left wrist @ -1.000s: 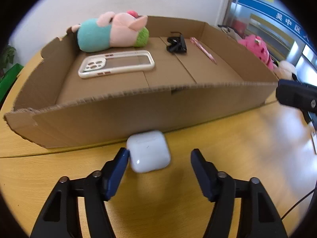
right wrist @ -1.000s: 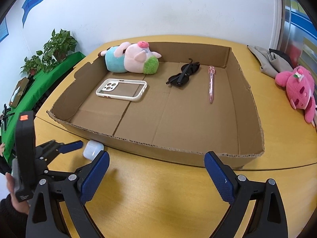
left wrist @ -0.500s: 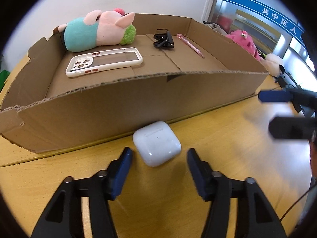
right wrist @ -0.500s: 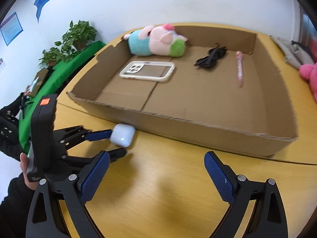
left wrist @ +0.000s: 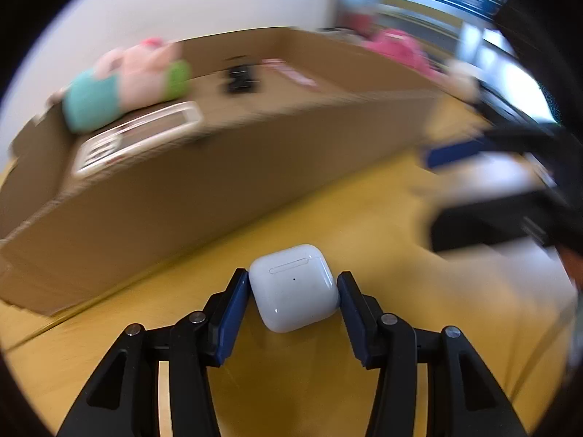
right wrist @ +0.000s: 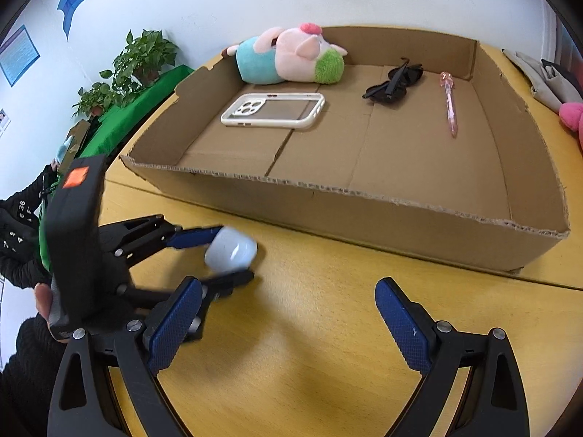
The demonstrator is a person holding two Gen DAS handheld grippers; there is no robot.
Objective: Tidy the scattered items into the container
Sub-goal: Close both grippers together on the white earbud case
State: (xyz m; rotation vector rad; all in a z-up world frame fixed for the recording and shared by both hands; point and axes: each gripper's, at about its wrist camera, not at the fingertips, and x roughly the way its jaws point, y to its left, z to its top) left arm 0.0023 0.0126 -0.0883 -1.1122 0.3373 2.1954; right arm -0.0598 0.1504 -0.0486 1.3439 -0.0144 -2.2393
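A white earbud case (left wrist: 293,287) lies on the yellow table just in front of the cardboard box (left wrist: 182,189). My left gripper (left wrist: 293,276) has its jaws closing on it, and both blue pads touch its sides. In the right wrist view the same case (right wrist: 231,249) sits between the left gripper's fingertips (right wrist: 196,236). My right gripper (right wrist: 288,287) hangs open over bare table, to the right of the case and apart from it. Inside the box (right wrist: 364,200) are a plush pig (right wrist: 288,56), a phone case (right wrist: 273,111), sunglasses (right wrist: 395,83) and a pink pen (right wrist: 449,103).
A pink plush toy (right wrist: 572,116) and a grey bag (right wrist: 539,76) lie on the table right of the box. Potted plants (right wrist: 135,62) and a person's dark sleeve (right wrist: 18,225) are off the table's left edge. A seam crosses the tabletop (right wrist: 328,346).
The left gripper's jaws have come in from either side of the case until the pads touch it, and the gripper has rolled. The right gripper has sunk toward the table.
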